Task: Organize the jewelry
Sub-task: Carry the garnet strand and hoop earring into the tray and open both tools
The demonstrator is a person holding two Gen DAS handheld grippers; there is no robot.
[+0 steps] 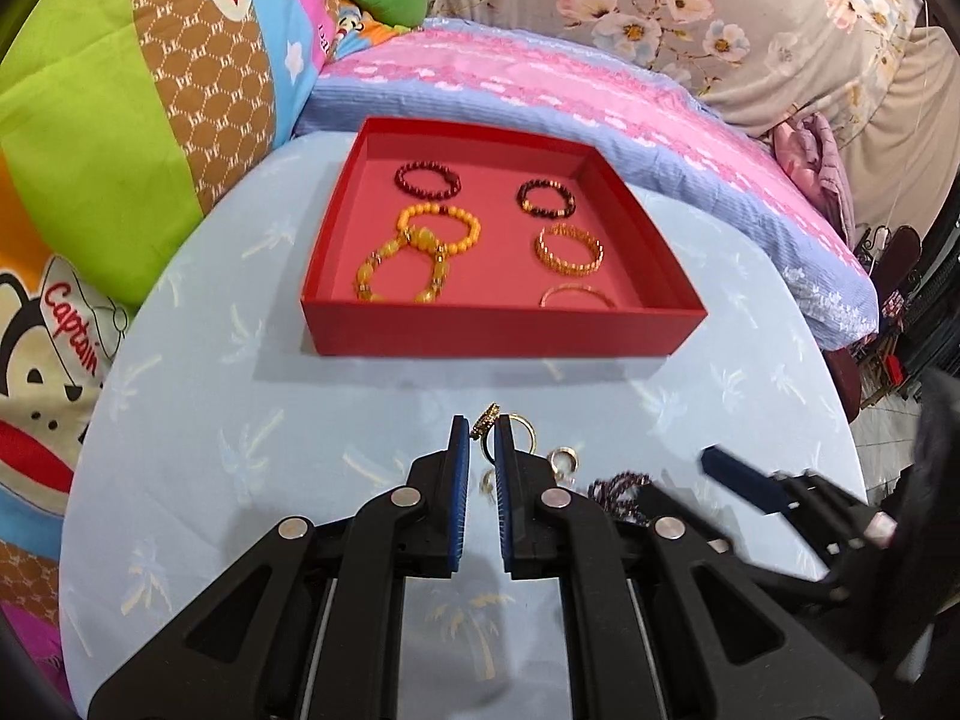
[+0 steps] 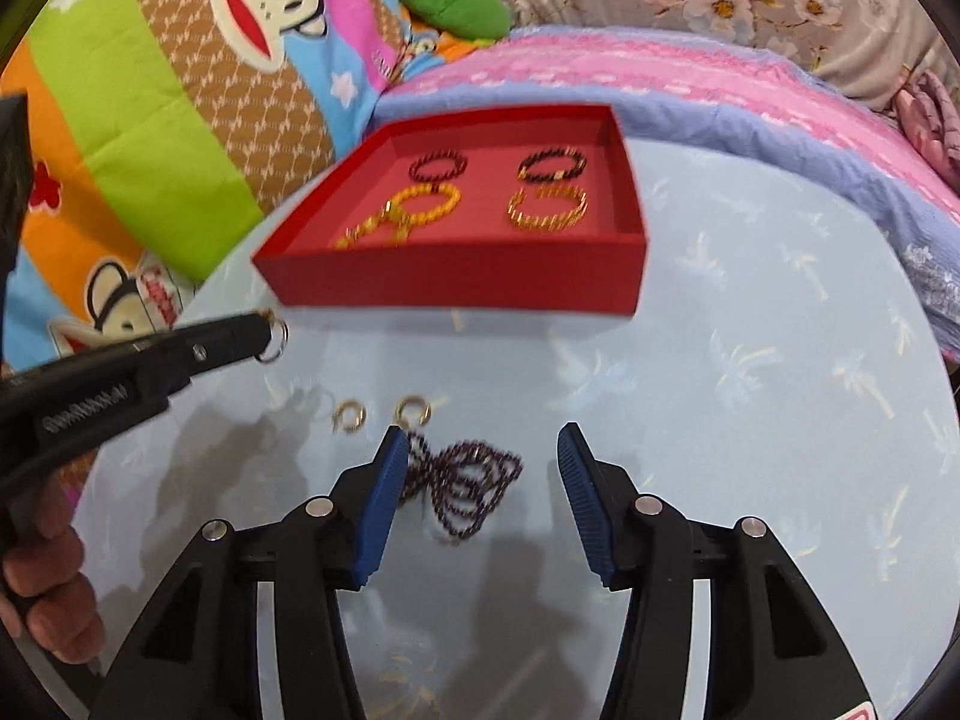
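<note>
My left gripper (image 1: 480, 427) is shut on a small gold ring (image 1: 487, 414), held just above the table in front of the red tray (image 1: 498, 330). In the right wrist view that gripper (image 2: 264, 330) reaches in from the left with the ring (image 2: 274, 337) at its tip. My right gripper (image 2: 483, 450) stands open over a dark beaded necklace (image 2: 468, 480) that lies bunched on the table between its jaws, close to the left pad. Two more gold rings (image 2: 349, 417) (image 2: 414, 409) lie on the table beside it. The tray holds several bracelets (image 1: 438, 228).
The round table (image 1: 240, 420) has a light blue palm-print cloth. A bed with a pink and blue blanket (image 1: 540, 90) lies behind the tray, and a cartoon pillow (image 1: 120, 120) to the left. A person's hand (image 2: 42, 588) grips the left tool.
</note>
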